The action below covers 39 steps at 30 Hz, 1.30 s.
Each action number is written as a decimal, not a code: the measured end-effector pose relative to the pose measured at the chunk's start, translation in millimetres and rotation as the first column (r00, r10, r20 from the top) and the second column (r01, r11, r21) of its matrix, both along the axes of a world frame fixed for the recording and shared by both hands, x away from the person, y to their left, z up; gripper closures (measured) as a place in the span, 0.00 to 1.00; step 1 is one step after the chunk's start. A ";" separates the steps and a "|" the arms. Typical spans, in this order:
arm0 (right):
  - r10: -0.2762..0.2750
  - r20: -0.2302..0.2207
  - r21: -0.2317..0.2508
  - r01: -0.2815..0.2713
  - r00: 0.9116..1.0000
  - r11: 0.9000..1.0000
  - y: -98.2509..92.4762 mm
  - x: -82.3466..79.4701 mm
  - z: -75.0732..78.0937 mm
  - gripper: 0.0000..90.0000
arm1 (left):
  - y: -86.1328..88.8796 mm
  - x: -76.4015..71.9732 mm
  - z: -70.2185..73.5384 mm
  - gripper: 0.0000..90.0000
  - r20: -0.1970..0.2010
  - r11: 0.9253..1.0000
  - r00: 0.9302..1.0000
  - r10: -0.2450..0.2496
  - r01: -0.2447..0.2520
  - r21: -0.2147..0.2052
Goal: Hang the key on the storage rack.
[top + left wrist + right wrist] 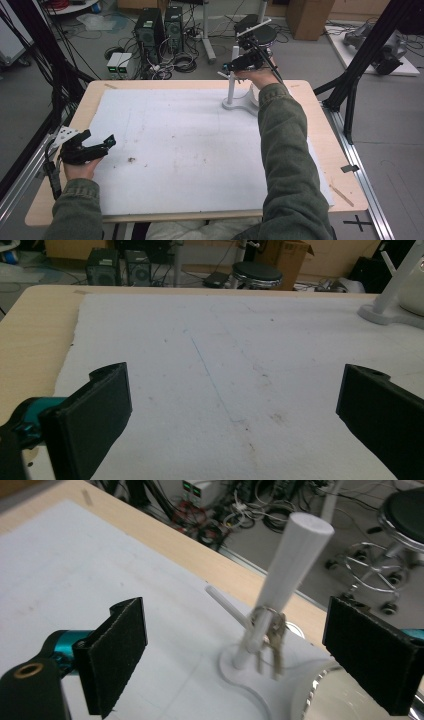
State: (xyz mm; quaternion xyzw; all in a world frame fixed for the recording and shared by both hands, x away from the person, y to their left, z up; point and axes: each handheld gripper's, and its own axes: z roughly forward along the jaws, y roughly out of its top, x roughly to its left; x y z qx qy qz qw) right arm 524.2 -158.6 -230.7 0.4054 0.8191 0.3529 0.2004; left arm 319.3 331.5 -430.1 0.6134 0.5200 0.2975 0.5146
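Note:
A white stand [232,75] with an upright post [295,565] and a thin side peg [227,606] rises from a round base at the far right of the white mat [180,145]. A ring of keys [270,642] hangs on the peg against the post. My right gripper [226,66] is up at the post. In the right gripper view its jaws [235,630] stand wide open either side of the post and keys, touching neither. My left gripper [110,141] rests at the mat's left edge, and in the left gripper view its jaws [235,410] are open over bare mat.
A white rounded object [253,93] with a shiny rim [312,695] sits right beside the stand's base. Beyond the far table edge are a black stool [262,32], computer towers [150,25] and loose cables. Black frame struts [350,85] stand at the right.

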 end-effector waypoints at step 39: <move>-0.036 -0.030 -0.040 0.035 0.999 0.999 -33.5 -39.8 -27.0 0.01 | 0.4 1.9 -1.2 0.02 -0.007 1.000 1.000 -0.007 0.006 -0.014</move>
